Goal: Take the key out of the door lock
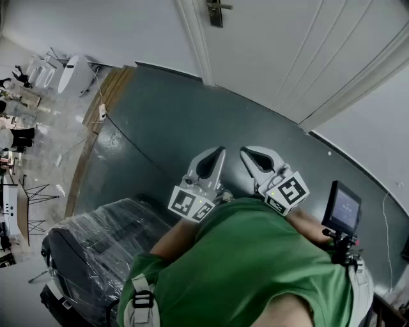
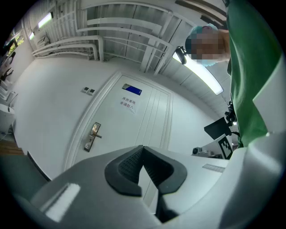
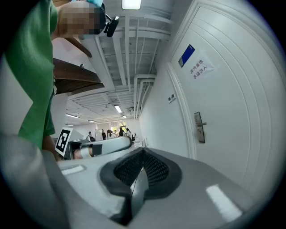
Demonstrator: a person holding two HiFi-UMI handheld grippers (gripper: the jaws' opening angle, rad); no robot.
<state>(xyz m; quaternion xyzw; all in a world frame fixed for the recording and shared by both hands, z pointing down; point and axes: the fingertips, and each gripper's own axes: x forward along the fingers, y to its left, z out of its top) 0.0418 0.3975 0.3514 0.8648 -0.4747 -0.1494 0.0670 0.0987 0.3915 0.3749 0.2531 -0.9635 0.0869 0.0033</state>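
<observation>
- While the key itself cannot be made out from this far off, the door lock (image 1: 215, 11), a metal plate with a lever handle, sits at the left edge of the door (image 1: 287, 57), well apart from both grippers.
- Held side by side just ahead of the person's green shirt (image 1: 255, 255), the left gripper (image 1: 220, 152) and right gripper (image 1: 245, 153) have their jaws closed on nothing.
- By all appearances nothing is done yet: the approach, the grip on the key and the pull-out all remain.

Your right tongs (image 3: 143, 156) are closed, pads together, nothing between them. White door (image 3: 232, 112) off to the right, well apart. Door lock (image 3: 199, 127) with handle on it, blue sign (image 3: 187, 55) higher up.
</observation>
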